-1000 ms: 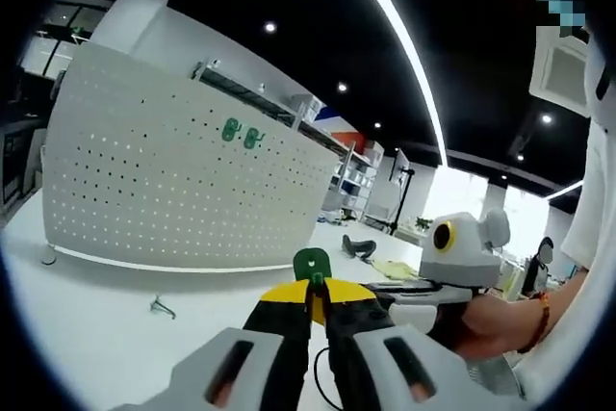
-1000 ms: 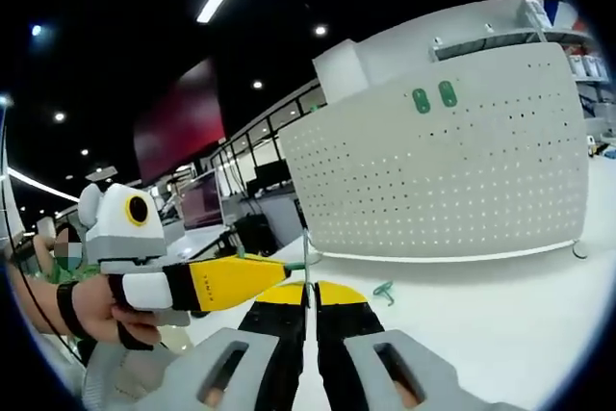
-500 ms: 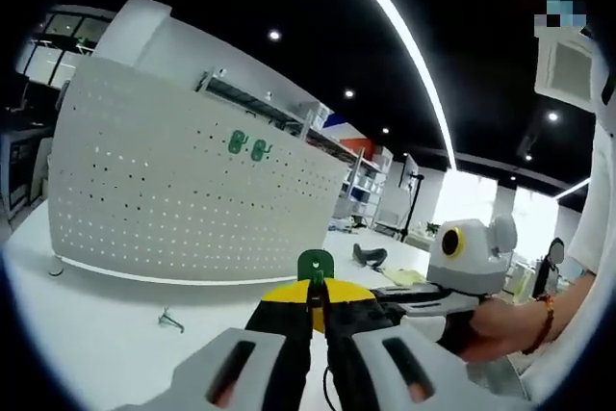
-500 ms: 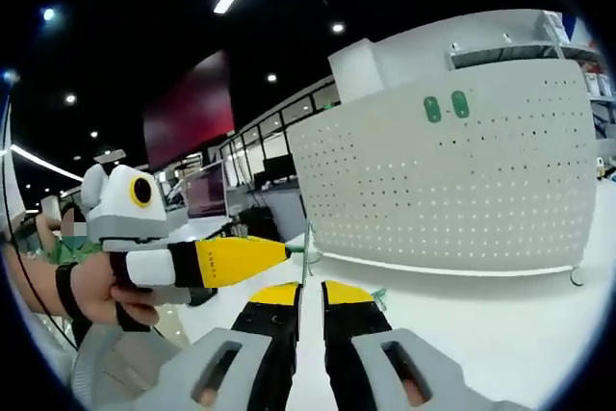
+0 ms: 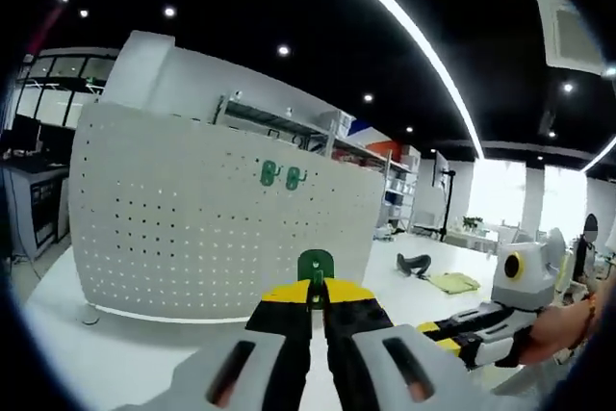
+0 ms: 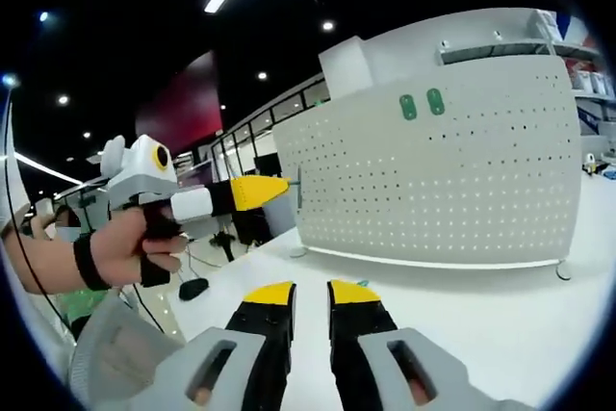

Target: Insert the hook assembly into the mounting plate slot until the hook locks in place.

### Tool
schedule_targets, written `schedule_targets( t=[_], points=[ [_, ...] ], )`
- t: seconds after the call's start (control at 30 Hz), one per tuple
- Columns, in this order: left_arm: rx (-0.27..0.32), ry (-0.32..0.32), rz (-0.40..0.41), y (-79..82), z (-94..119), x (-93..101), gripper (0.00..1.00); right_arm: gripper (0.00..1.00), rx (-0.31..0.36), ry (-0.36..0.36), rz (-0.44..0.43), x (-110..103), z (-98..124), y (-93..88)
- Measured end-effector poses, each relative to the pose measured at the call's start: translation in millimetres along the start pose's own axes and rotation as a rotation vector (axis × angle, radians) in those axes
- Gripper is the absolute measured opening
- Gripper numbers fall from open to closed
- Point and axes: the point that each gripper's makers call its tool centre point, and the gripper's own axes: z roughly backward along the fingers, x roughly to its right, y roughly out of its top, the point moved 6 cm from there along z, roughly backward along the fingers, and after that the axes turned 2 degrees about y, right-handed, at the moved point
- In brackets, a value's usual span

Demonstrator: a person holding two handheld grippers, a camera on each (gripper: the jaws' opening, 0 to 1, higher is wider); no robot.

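Note:
A white perforated mounting plate (image 5: 212, 228) stands upright on the white table (image 5: 135, 358), with two green hooks (image 5: 280, 175) hung near its top. In the left gripper view my left gripper (image 5: 316, 294) is shut on a green hook assembly (image 5: 314, 265), held up in front of the plate and apart from it. The right gripper view has the plate (image 6: 443, 190), its two green hooks (image 6: 422, 103), and the left gripper (image 6: 252, 192) in a hand at the plate's left edge. My right gripper (image 6: 310, 292) is open, nothing between its jaws; the right gripper (image 5: 472, 326) also shows low right.
A black object (image 5: 415, 264) and a yellow-green cloth (image 5: 454, 282) lie on the table to the plate's right. The plate rests on small feet (image 6: 563, 270). Shelving (image 5: 289, 122) rises behind it. A person's hand (image 6: 120, 249) holds the left gripper.
My right gripper has opened and drawn away from the left one. My left gripper has carried the hook assembly closer to the plate.

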Motion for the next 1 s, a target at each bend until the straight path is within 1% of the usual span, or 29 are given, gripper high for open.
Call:
schedule_targets(
  t=[0.17, 0.2, 0.3, 0.43, 0.5, 0.53, 0.57, 0.63, 0.73, 0.8, 0.83, 1.0],
  points=[
    [0.008, 0.027, -0.044, 11.2, -17, -3.7, 0.03, 0.15, -0.005, -0.016, 0.002, 6, 6, -1.3],
    [0.01, 0.051, -0.055, 13.8, -21, -6.6, 0.03, 0.15, -0.001, -0.02, 0.004, 7, 8, -0.9],
    [0.016, 0.061, -0.06, 18.1, -30, -8.7, 0.03, 0.16, -0.002, -0.027, -0.003, 10, 10, -1.1],
    [0.025, 0.101, -0.097, 25.3, -43, -15.0, 0.03, 0.18, -0.009, -0.027, 0.004, 11, 15, -2.2],
    [0.03, 0.113, -0.1, 29.3, -49, -16.8, 0.03, 0.19, -0.009, -0.032, 0.029, 12, 18, -2.5],
    [0.036, 0.117, -0.101, 31.3, -52, -17.1, 0.03, 0.19, -0.009, -0.035, 0.029, 13, 19, -2.5],
    [0.043, 0.136, -0.109, 33.8, -55, -18.6, 0.03, 0.19, -0.011, -0.033, 0.022, 15, 19, -2.5],
    [0.05, 0.148, -0.122, 37.6, -61, -20.7, 0.03, 0.22, -0.013, -0.03, 0.022, 16, 20, -2.6],
    [0.054, 0.167, -0.13, 41.1, -68, -23.1, 0.03, 0.27, -0.017, -0.026, 0.025, 16, 21, -1.5],
    [0.062, 0.188, -0.134, 42.4, -72, -25.5, 0.03, 0.27, -0.013, -0.025, 0.03, 16, 22, -1.6],
    [0.06, 0.197, -0.152, 42.8, -75, -27.0, 0.03, 0.27, -0.016, -0.024, 0.028, 16, 22, -2.4],
    [0.068, 0.226, -0.142, 43.7, -85, -31.9, 0.03, 0.28, -0.029, -0.024, 0.03, 15, 24, -6.8]
  ],
)
